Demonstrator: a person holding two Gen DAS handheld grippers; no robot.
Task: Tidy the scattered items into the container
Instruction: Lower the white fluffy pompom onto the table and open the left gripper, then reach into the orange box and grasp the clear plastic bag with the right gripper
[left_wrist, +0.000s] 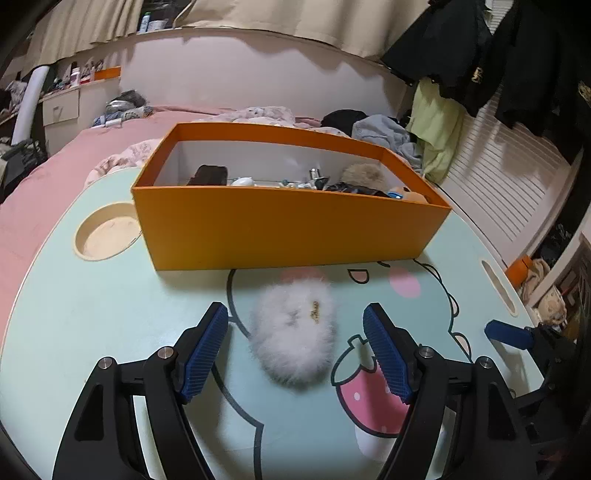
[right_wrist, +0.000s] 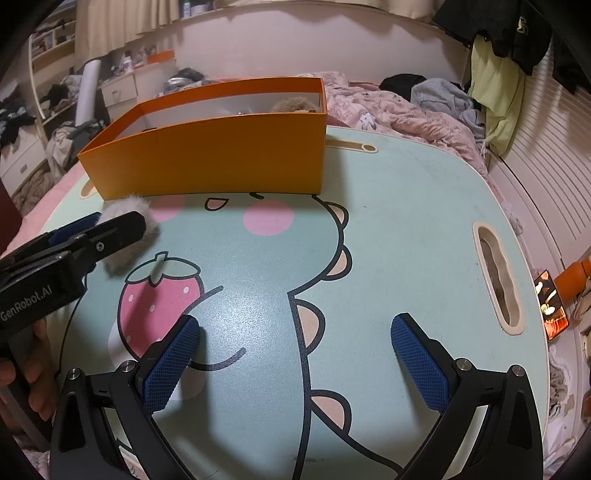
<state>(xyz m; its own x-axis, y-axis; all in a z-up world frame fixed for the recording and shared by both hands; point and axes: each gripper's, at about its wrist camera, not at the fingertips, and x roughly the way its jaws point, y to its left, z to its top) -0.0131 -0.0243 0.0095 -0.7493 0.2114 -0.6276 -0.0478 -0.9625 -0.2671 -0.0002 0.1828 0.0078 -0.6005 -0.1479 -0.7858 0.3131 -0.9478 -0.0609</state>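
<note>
My left gripper (left_wrist: 295, 354) has its jaws apart, blue pads (left_wrist: 205, 350) on either side of the white puff (left_wrist: 293, 332) with clear gaps to both; nothing is clamped. The puff lies flat on the table (left_wrist: 92, 314), on the cartoon print, just in front of the box's (left_wrist: 288, 232) near wall and not touching it. A small gold clip or tag sits on top of the puff; I can't tell which.

The box is orange, open-topped, white inside, and stands toward the table's far edge. Inside it: a dark brown thing at the left end, small white and metallic bits along the middle, a tan fluffy ball and some dark items at the right end. Details are too small to name. A round cup recess (left_wrist: 107, 232) sits in the table just left of the box, near the far left corner.

My right gripper (right_wrist: 295, 360) has its jaws wide apart too, with only bare table between the pads. It hangs over the near half of the table, well apart from the box. From this side the left gripper shows at the left edge, partly covering the puff, with a hand (right_wrist: 31, 373) below it on the handle. A slot handle (right_wrist: 498, 280) is cut in the table near its right edge. The table stands on a pink bed (left_wrist: 44, 184) with rumpled bedding behind.
</note>
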